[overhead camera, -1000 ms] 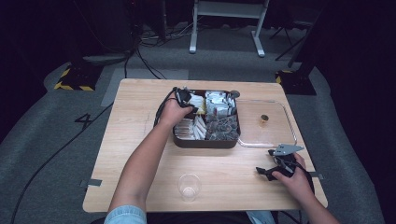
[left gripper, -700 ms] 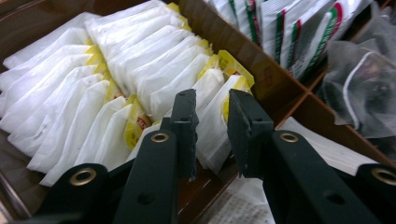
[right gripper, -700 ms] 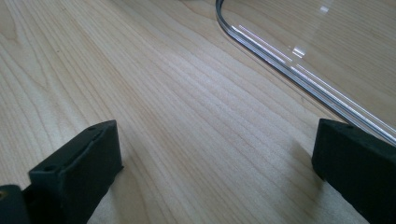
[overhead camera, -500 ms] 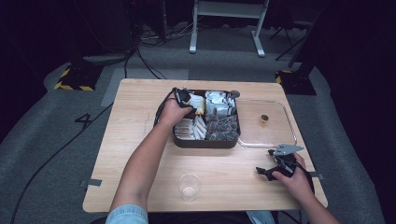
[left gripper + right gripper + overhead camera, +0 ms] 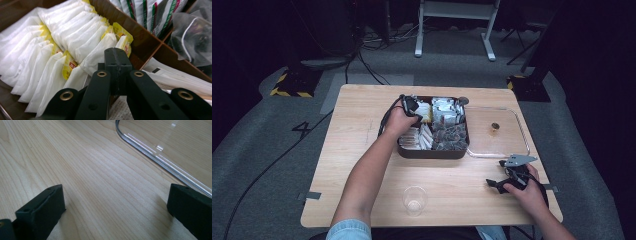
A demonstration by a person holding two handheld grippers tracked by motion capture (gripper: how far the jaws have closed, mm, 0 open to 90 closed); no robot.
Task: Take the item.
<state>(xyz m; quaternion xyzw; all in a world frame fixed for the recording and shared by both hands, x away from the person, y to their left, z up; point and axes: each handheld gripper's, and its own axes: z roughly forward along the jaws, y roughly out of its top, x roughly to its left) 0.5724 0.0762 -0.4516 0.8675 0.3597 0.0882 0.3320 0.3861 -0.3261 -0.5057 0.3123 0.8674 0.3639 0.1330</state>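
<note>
Two hand-held grippers, left (image 5: 117,56) pressed together over tea sachets (image 5: 50,57), right (image 5: 112,212) spread, one cup (image 5: 414,200).

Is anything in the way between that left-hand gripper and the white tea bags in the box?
Nothing visible. The left gripper, fingers closed together, sits right at the row of white tea bags in the box, its tip by the nearest bag. The box's clear lid lies on the table beside it.
</note>
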